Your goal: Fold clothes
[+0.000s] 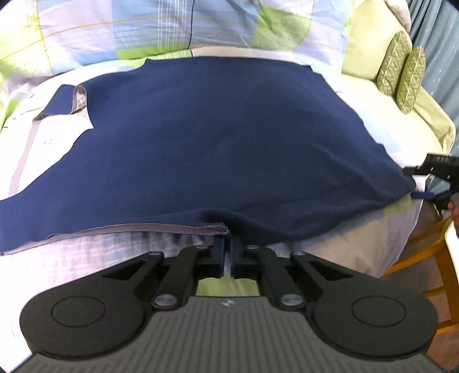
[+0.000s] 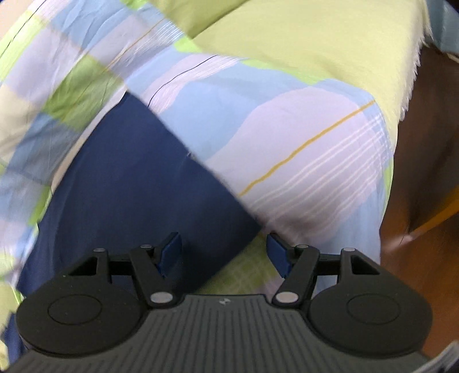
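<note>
The navy garment (image 1: 218, 137) lies spread flat on a bed (image 1: 330, 246) with a checked blue, lilac and green cover (image 1: 178, 25); two green cushions (image 1: 401, 74) sit far right; the left tongs (image 1: 228, 252) are clamped on its near hem; the right tongs (image 2: 223, 252) stand apart over its corner.

I am looking at a navy garment (image 1: 218, 137) lying on my blue, green and lilac plaid bedspread (image 2: 287, 137).
</note>
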Available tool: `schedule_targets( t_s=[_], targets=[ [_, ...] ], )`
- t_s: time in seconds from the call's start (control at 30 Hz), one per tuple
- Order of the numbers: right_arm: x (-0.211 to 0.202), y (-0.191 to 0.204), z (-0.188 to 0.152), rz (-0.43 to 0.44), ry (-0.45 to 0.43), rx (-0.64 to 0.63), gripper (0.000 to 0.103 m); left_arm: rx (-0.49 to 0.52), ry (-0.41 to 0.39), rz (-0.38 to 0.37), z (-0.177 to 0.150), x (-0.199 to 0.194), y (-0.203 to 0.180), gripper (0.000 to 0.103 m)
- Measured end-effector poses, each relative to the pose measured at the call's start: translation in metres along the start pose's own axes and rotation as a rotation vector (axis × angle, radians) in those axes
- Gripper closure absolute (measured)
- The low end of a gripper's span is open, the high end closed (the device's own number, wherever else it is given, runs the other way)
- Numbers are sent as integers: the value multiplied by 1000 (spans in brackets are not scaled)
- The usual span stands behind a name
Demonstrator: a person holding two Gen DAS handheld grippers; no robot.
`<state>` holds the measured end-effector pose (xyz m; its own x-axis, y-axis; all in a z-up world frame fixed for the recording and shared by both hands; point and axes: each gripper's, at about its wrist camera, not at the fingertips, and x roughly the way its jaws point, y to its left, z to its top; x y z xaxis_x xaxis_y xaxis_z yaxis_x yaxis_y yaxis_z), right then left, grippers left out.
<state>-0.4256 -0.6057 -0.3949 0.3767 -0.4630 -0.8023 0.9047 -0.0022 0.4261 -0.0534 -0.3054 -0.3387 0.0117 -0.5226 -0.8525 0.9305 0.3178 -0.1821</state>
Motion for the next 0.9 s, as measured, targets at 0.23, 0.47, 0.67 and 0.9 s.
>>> schedule_targets(
  t_s=[0.23,0.47,0.67,0.9],
  targets=[
    [-6,13,16,9,-3,-415,47,-4,33,15,-3,3,6,101],
    [19,13,39,194,176,-577,100,2,29,20,-5,-1,8,103],
    [-3,56,90,307,78,-589,101,0,-88,13,45,-24,26,103],
    [72,97,115,244,226,-581,99,52,39,37,46,29,21,103]
  ],
)
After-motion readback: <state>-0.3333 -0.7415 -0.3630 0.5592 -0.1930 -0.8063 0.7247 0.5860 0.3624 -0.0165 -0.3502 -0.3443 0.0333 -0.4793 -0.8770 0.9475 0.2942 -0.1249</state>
